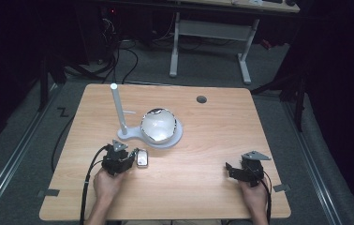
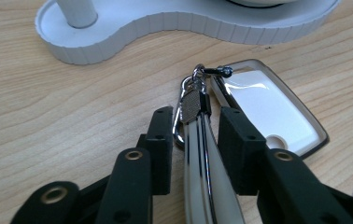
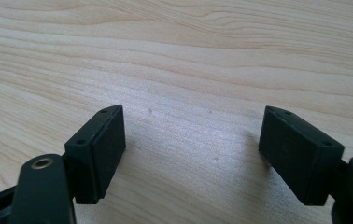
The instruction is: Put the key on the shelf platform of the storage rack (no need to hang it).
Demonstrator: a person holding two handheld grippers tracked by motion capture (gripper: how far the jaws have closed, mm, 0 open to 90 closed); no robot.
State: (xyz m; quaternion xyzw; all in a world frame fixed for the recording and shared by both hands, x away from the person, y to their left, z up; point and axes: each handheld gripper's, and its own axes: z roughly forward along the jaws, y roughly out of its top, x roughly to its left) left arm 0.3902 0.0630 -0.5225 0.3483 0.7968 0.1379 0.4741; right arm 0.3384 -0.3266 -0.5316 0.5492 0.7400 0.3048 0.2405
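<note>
On the light wooden desk (image 1: 189, 187), just in front of a white ribbed stand (image 2: 132, 32), lies a glossy white key fob with chrome rim and metal clip ring (image 2: 268, 109). The left tool (image 2: 195, 140) straddles its slim chrome strap without visibly pressing it; the right tool (image 3: 191, 149) rests spread. Light, rigid and slippery, the fob is probably best pinched at the strap.
</note>
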